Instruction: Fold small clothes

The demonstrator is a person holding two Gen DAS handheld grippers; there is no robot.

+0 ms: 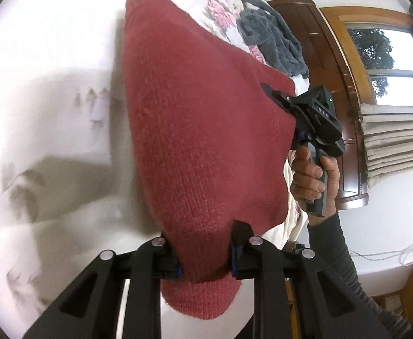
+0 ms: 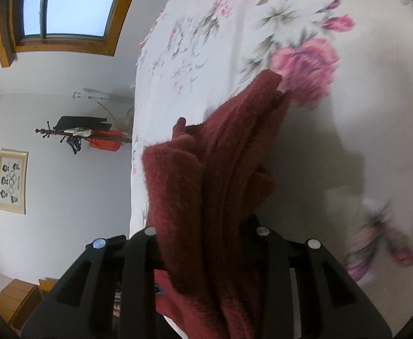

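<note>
Sweater [image 1: 195, 130] hides left claw [image 1: 205, 257] tips.

One red sweater [image 1: 195, 130], one grey garment [image 1: 271, 39]

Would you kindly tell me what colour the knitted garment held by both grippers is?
The knitted garment is a dark brick red, shown best in the left wrist view.

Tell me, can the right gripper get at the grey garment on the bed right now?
Probably not: the right gripper is shut on the red knit, as is the left gripper; the grey garment lies beyond.
</note>
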